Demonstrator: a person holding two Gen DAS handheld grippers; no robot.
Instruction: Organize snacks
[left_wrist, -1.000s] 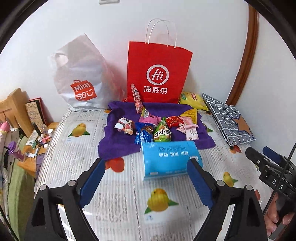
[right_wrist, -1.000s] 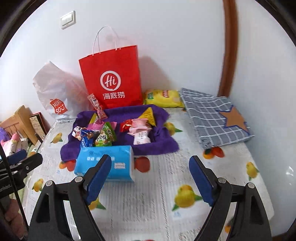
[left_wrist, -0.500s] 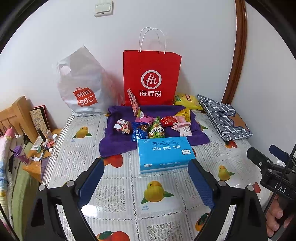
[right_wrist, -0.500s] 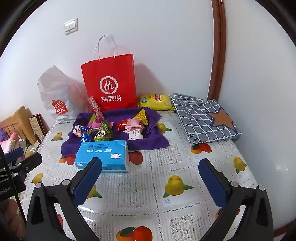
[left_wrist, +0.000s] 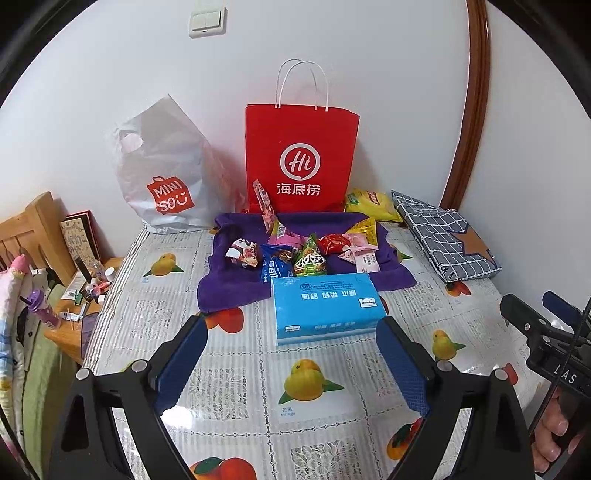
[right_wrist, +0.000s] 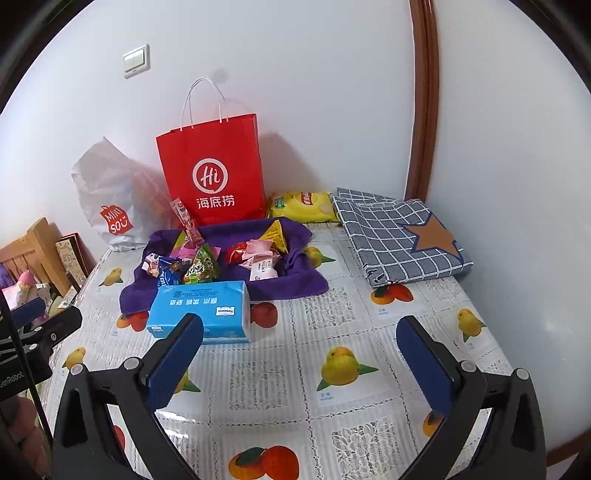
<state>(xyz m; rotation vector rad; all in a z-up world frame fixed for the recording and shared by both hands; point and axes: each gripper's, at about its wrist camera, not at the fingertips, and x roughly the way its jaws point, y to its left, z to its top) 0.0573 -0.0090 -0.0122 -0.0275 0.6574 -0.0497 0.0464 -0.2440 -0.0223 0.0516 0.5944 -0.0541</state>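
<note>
Table: glossy plastic cover (left_wrist: 236, 373) printed with fruit and lace squares; its back edge meets a white wall.
Snacks: a loose heap of small crinkled foil and plastic packets (left_wrist: 308, 251) on the middle of the cloth, toward the table's back edge; one triangular green packet (right_wrist: 201, 271) stands point up, a long thin sachet (left_wrist: 264, 205) leans upright against the red bag.
Cloth: soft purple towel (left_wrist: 229, 288), rumpled, edges turned up around the snacks.
Tissue pack: blue soft-plastic brick (left_wrist: 327, 308), touching the cloth's near edge, long axis parallel to the table's back edge.
Red bag: stiff paper carrier (left_wrist: 299, 155) with white cord handles, upright at the back edge.
White bag: crinkly plastic (left_wrist: 162, 170), back left corner.
Yellow packet: flat, shiny (right_wrist: 301, 205), right of the red bag.
Checked fabric: folded grey cloth with a brown star (right_wrist: 402, 236), back right corner.
Left gripper (left_wrist: 290, 347): jaws spread wide, nothing between them, above the near table.
Right gripper (right_wrist: 301, 345): jaws just opened to full spread, nothing between them.
</note>
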